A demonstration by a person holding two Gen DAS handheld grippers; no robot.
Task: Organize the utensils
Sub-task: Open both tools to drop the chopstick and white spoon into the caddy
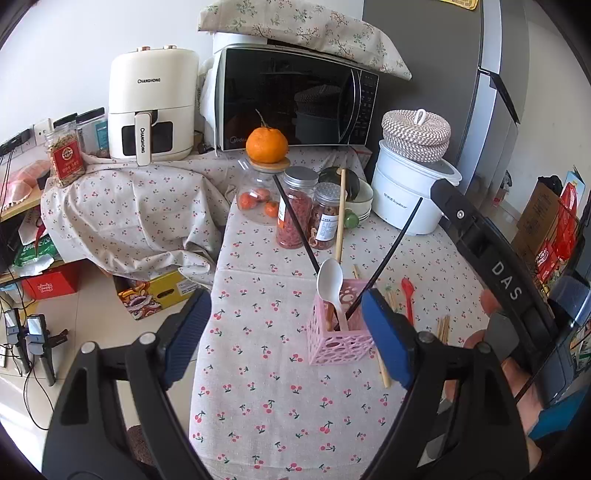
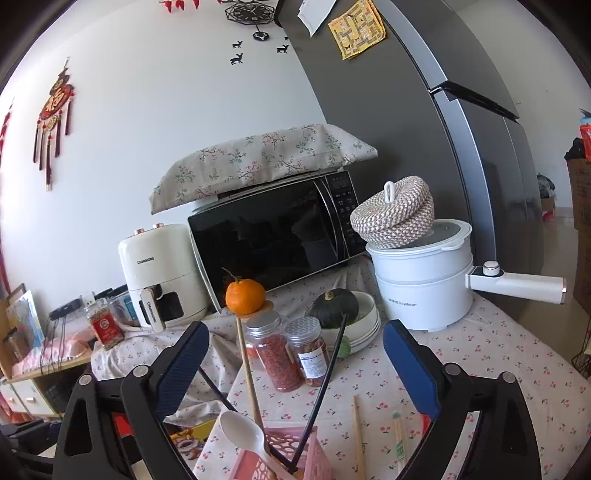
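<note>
Two grippers: left gripper [image 1: 284, 332] jaws apart, nothing between the pads, its right pad just beside the pink holder; right gripper [image 2: 295, 365] jaws spread wide, nothing gripped, the holder's sticks standing in the gap without touching the pads.
Fridge [image 2: 461, 155]: grey, tall, behind the table at the right; yellow note stuck on its upper door.
Microwave [image 1: 295, 99]: dark door shut, floral cloth [image 1: 306, 29] draped over its top.
Air fryer [image 1: 151, 107]: cream, left of the microwave, drawer closed.
Electric pot [image 2: 421, 284]: white, lidded, handle pointing right; woven lidded basket [image 2: 393, 216] sitting tilted on its lid.
Bowl stack [image 2: 364, 332]: white, holding a dark green squash [image 2: 334, 302].
Glass jar [image 1: 258, 192]: wooden lid, small orange fruits inside; one large orange [image 1: 266, 144] resting on the lid.
Two metal-lidded jars [image 1: 297, 210]: red dried contents in the taller, mixed dried pieces in the shorter, side by side.
Pink holder [image 1: 338, 328]: perforated square basket, upright on the table; contains a white spoon [image 1: 330, 284], two black chopsticks [image 1: 391, 247] leaning apart, one wooden chopstick [image 1: 340, 221].
Loose utensils: red spatula [image 1: 407, 299] and wooden chopsticks [image 1: 443, 326] lying on the cloth right of the holder.
Surface: table under cherry-print cloth [image 1: 266, 387].
Room: white wall, tiled floor [image 1: 92, 295] with boxes at the left.
</note>
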